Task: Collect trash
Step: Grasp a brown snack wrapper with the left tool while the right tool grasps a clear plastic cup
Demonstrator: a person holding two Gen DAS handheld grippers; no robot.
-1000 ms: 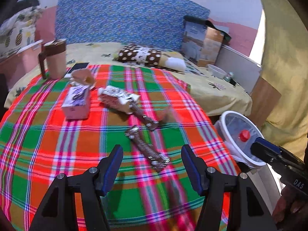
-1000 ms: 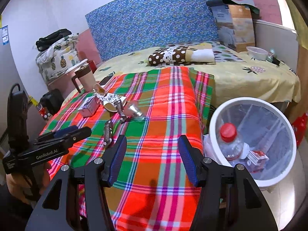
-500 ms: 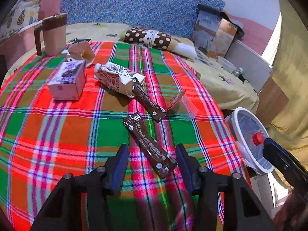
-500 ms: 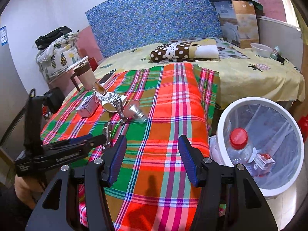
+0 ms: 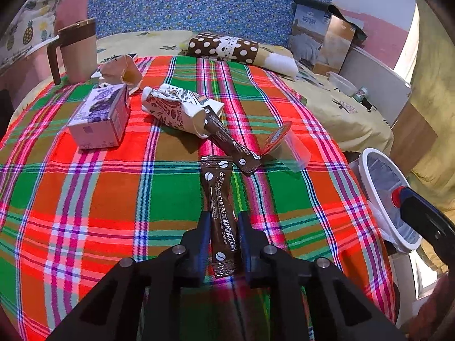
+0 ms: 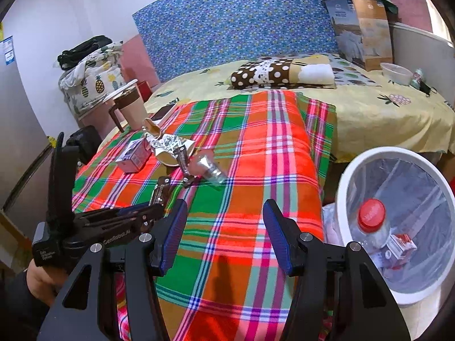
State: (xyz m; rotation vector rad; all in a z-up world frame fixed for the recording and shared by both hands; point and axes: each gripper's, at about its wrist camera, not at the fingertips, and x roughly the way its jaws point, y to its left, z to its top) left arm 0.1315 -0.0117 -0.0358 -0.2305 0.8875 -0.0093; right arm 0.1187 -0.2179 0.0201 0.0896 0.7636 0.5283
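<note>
My left gripper [image 5: 223, 221] is shut on a brown coffee sachet [image 5: 220, 210] that lies on the plaid cloth [image 5: 85, 199]; both show in the right wrist view [image 6: 157, 199]. A second sachet [image 5: 230, 145], a crushed patterned carton [image 5: 176, 109], a purple-and-white box [image 5: 99, 115], a crumpled brown cup [image 5: 121, 71] and a clear plastic cup [image 5: 287, 147] lie further back. My right gripper [image 6: 224, 227] is open and empty over the cloth's near right part, left of the white trash bin [image 6: 345, 182].
The bin holds a red-capped bottle [image 6: 372, 221] and a small carton [image 6: 401, 247]. A beige mug [image 5: 76, 51] stands at the cloth's back left. A polka-dot pillow [image 5: 227, 48] and a cardboard box [image 5: 324, 37] lie on the bed behind.
My left gripper moved forward and down over the near sachet, and its jaws closed on it. My right gripper stayed open and barely shifted.
</note>
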